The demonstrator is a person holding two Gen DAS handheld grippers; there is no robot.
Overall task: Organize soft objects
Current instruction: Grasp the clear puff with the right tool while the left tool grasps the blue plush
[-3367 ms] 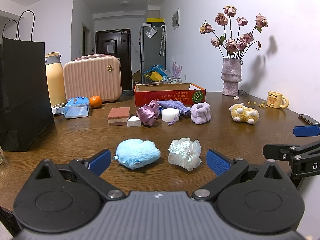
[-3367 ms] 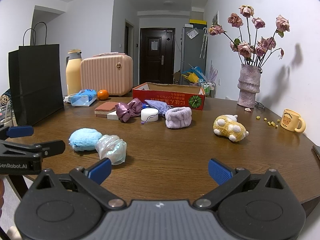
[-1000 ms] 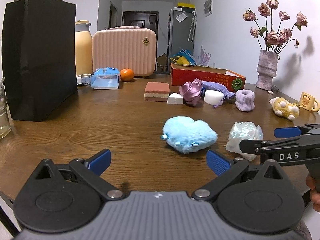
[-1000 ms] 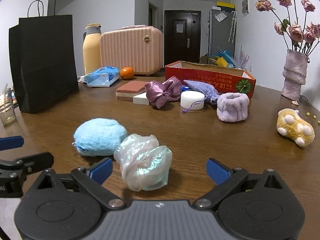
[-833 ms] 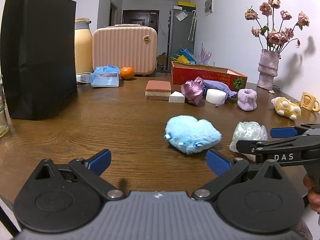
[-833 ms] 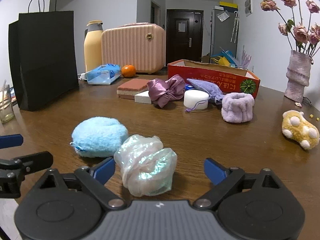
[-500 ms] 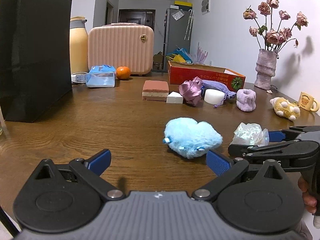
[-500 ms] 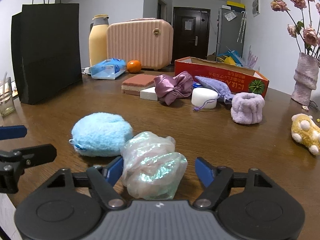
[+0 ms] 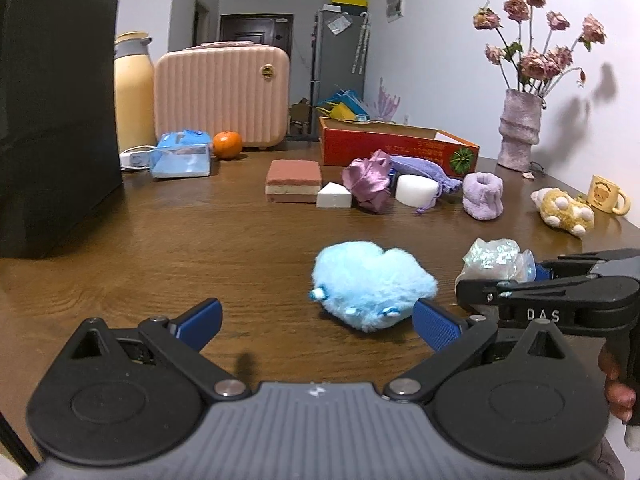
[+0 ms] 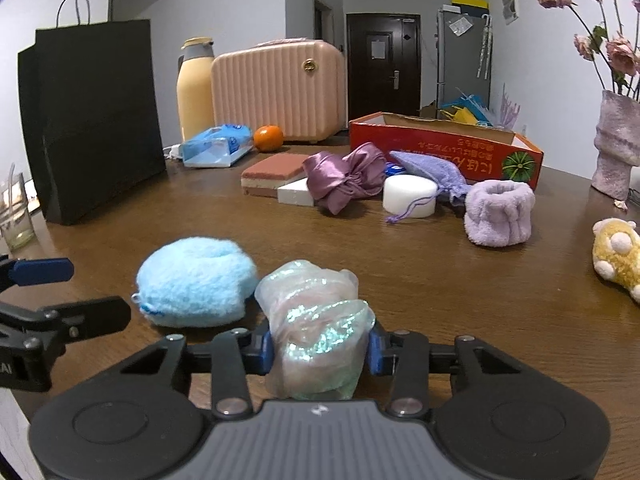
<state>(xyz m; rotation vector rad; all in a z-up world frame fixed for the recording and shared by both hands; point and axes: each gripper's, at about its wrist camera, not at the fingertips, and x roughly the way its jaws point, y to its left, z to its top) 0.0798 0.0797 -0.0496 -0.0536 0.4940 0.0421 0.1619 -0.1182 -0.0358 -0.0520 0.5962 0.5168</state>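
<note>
Your right gripper (image 10: 320, 350) is closing: a second ago its jaws stood wide on either side of the iridescent bundle (image 10: 318, 322); now both blue pads press its flanks. The bundle rests on the wooden table (image 10: 440, 300), low between the fingers and just beside the blue plush (image 10: 196, 282). Treat this as the start of a pick. The material looks thin and crinkly, so expect it to compress before the grip firms.

Your left gripper (image 9: 318, 322) remains spread and empty, with the blue plush ahead, nearer its right finger.

Farther out, the other soft items lie in front of the red box (image 10: 444, 146), the probable destination. No lift has begun.
</note>
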